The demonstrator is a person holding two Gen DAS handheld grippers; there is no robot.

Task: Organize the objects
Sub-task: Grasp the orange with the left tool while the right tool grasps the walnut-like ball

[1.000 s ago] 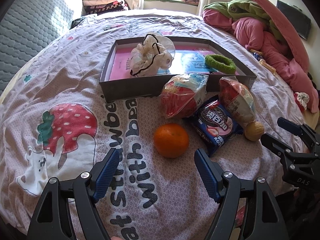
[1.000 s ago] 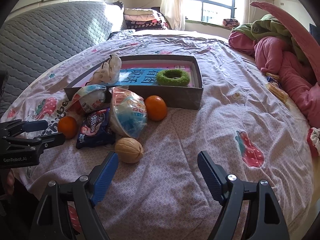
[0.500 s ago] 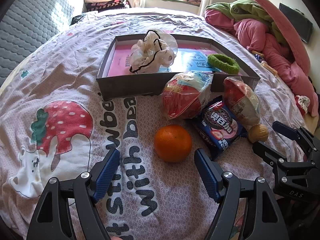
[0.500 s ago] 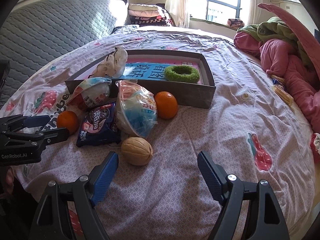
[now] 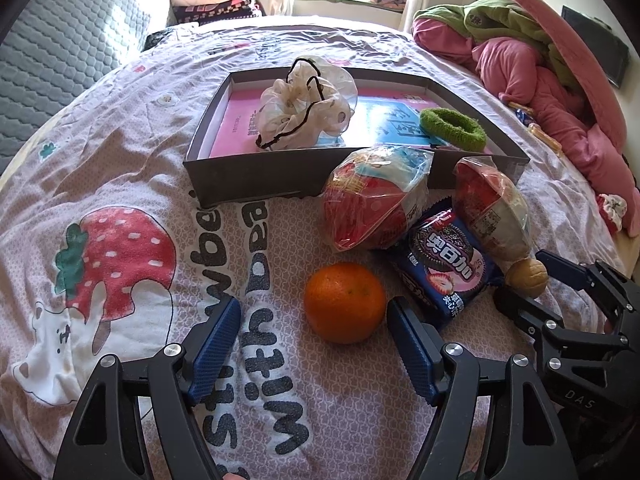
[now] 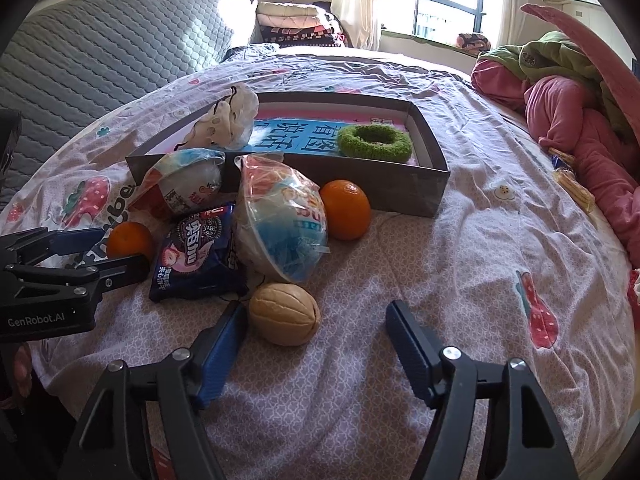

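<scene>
Both tongs hold nothing: left tongs (image 5: 314,334) gape wide by an orange (image 5: 345,302), right tongs (image 6: 314,334) closing around a walnut (image 6: 285,314).

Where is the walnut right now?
The walnut lies on the bedspread, between the closing right gripper's fingers, just below the blue cookie packet.
</scene>
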